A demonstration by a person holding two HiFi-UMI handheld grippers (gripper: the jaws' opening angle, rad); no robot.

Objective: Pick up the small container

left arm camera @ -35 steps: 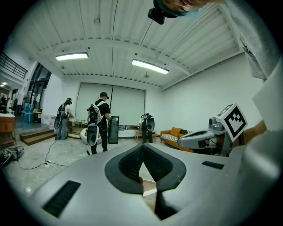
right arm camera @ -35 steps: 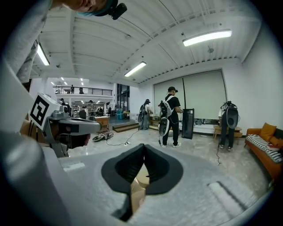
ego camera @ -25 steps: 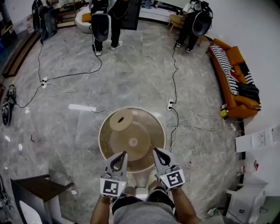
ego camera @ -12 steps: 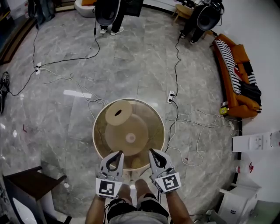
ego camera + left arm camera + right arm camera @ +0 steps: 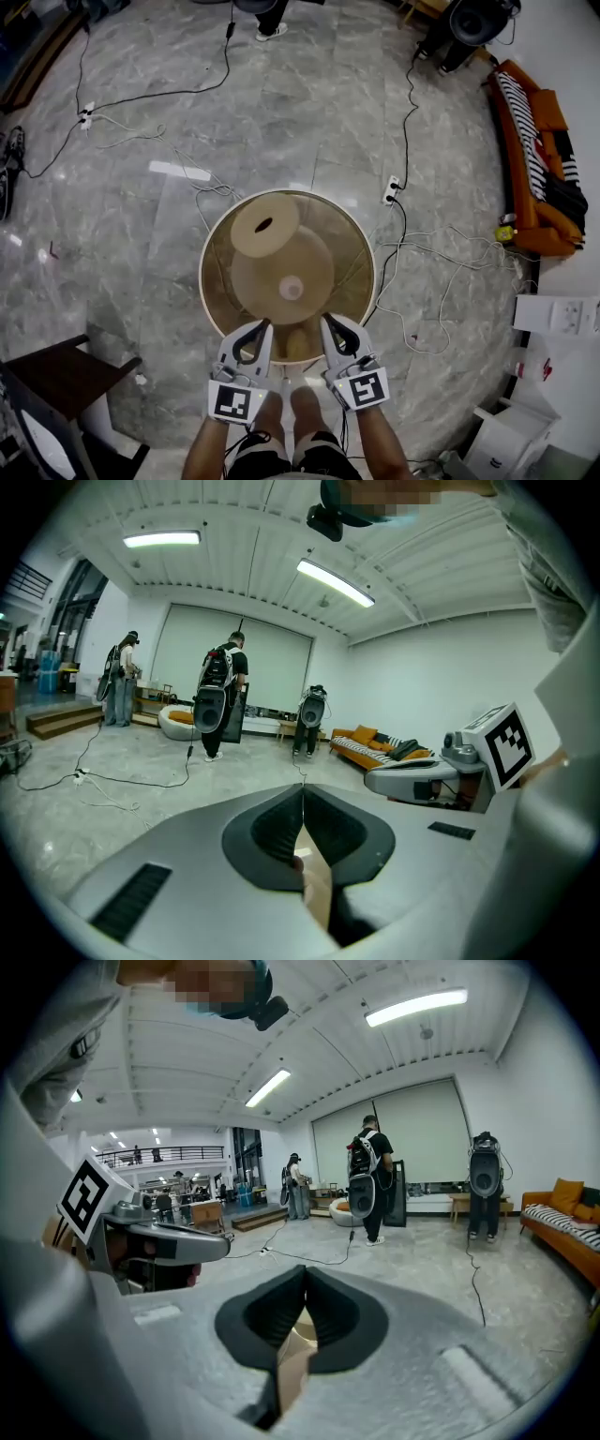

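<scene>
Left claw (image 5: 261, 325) and right claw (image 5: 329, 322) are both pinched together, nothing in them, side by side at the round tabletop's (image 5: 360, 246) near edge. Small container (image 5: 292, 289) sits mid-tabletop.

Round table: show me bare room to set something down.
Bare: right side of the round table, between rim and the small pale container; also its left edge below the holed tan disc. Crowded: near edge, by left gripper and right gripper.
</scene>
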